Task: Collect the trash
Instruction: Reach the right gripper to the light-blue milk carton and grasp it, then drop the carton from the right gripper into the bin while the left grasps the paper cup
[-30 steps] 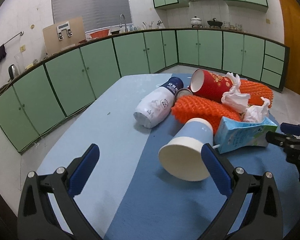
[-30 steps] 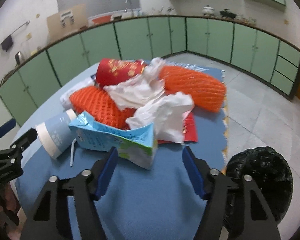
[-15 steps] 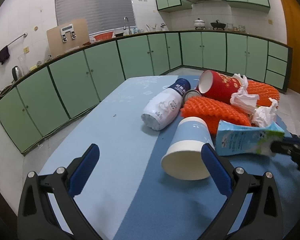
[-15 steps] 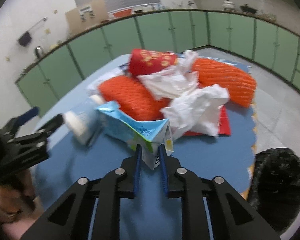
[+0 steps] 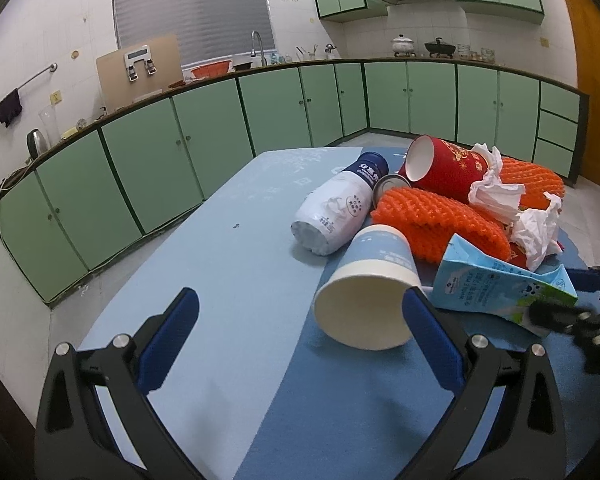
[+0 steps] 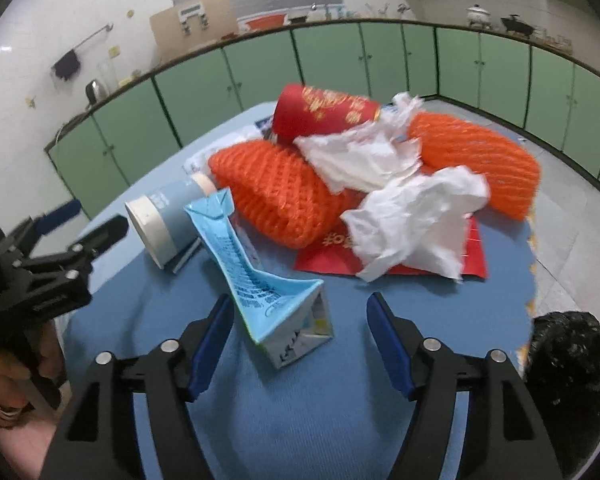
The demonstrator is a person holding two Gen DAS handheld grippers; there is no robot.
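Right wrist view | right tool [image 6: 300, 334] spread, jaws just opened, milk carton [image 6: 276, 300] lying loose between them, lower centre | left tool [image 6: 80, 226] spread, mid-left | trash pile [image 6: 340, 168] centre on blue surface [image 6: 340, 400]

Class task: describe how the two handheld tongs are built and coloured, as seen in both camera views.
Left tongs and right tongs look alike: black angular arms studded with round silver bolts, each ending in a flat blue pad. No cables or sleeves show.

Both wrist views close, angled down, sharing milk carton [image 5: 504, 288]
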